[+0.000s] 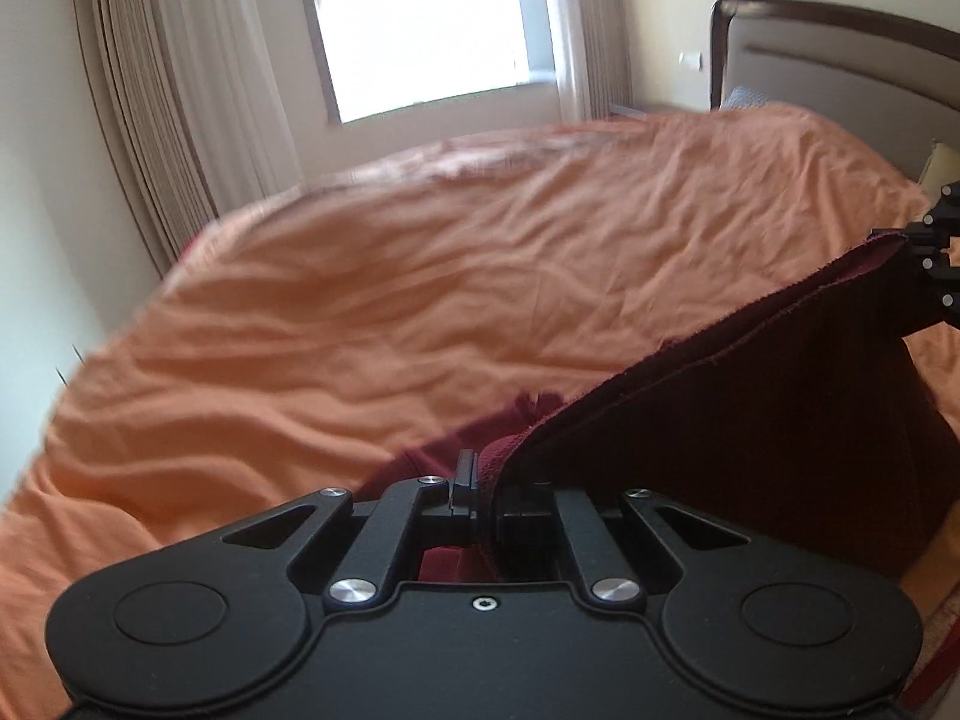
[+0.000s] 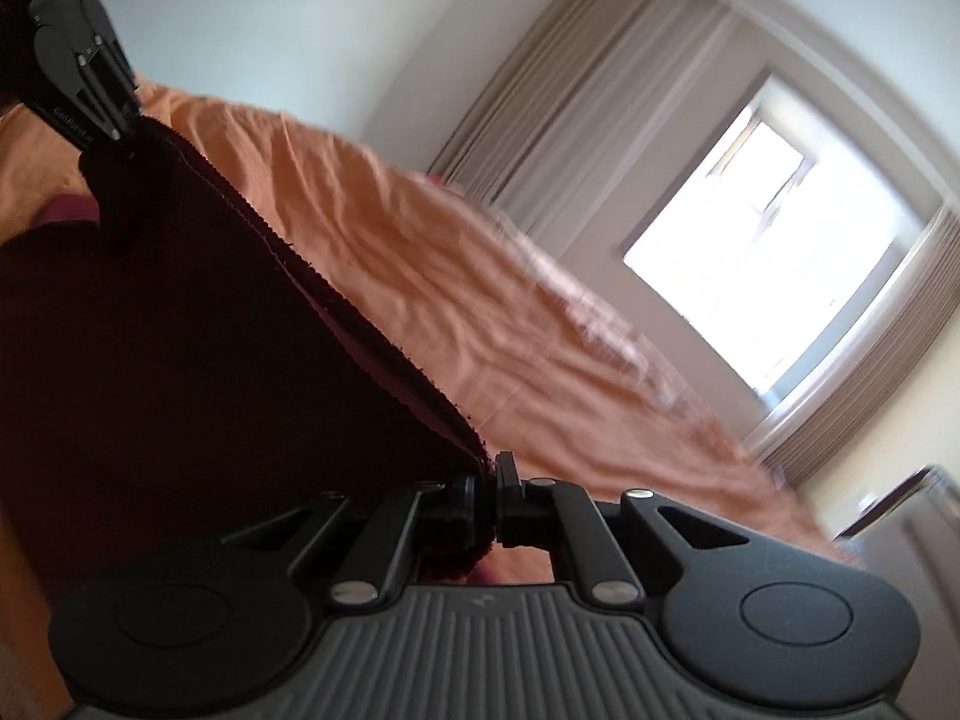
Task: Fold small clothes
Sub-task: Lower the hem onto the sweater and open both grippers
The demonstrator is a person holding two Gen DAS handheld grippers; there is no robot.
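Maroon cloth, one piece, pinched at two corners above the bed.

We count two grippers: the left gripper (image 1: 480, 501) and the right gripper (image 2: 489, 495) each have their fingers closed tight on the fuzzy-edged maroon garment (image 1: 750, 396), which is stretched between them over one bed (image 1: 420, 276) with a wrinkled orange cover; beyond it are pleated beige curtains (image 1: 150, 96), one bright window (image 1: 420, 24) and a padded headboard (image 1: 840, 60).

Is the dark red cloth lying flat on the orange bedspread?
No, the dark red cloth hangs stretched between the left gripper and right gripper above the orange bedspread.
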